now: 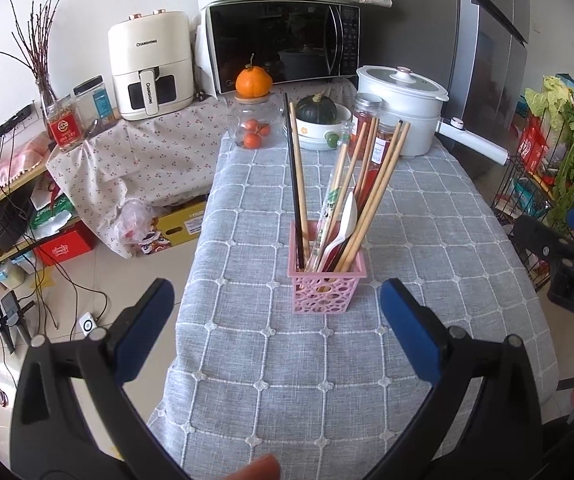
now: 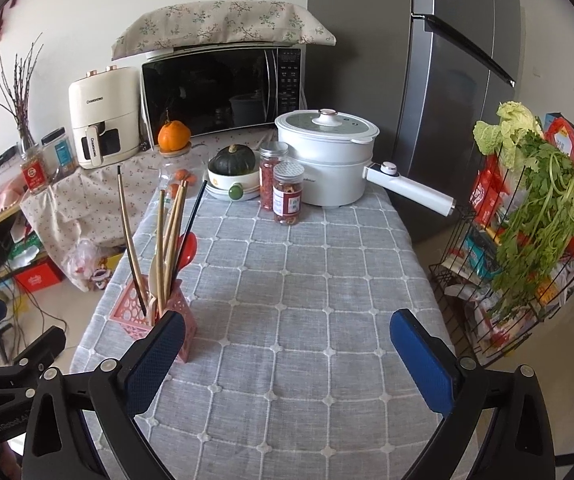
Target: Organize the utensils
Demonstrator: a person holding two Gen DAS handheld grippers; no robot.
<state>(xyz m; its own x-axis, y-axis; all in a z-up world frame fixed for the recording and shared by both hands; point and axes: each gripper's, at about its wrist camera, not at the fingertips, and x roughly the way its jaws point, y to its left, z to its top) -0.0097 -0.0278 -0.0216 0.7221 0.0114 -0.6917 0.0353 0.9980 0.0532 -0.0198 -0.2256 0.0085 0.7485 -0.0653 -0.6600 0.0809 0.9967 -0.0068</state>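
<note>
A pink perforated holder (image 1: 325,288) stands on the grey checked tablecloth (image 1: 427,240). Several wooden chopsticks (image 1: 375,196), a black chopstick (image 1: 294,184), a white spoon (image 1: 345,228) and a red spoon stand in it. My left gripper (image 1: 277,312) hangs open just in front of the holder, nothing between its blue pads. In the right wrist view the holder (image 2: 127,312) stands at the left, partly behind my right gripper's left finger (image 2: 155,360). My right gripper (image 2: 287,332) is open over bare cloth, to the right of the holder.
At the table's far end stand a white electric pot (image 2: 327,160), two spice jars (image 2: 287,196), a bowl with a dark squash (image 2: 233,168) and a glass jar with an orange (image 1: 253,84) on its lid. A wire rack with greens (image 2: 535,216) stands right of the table.
</note>
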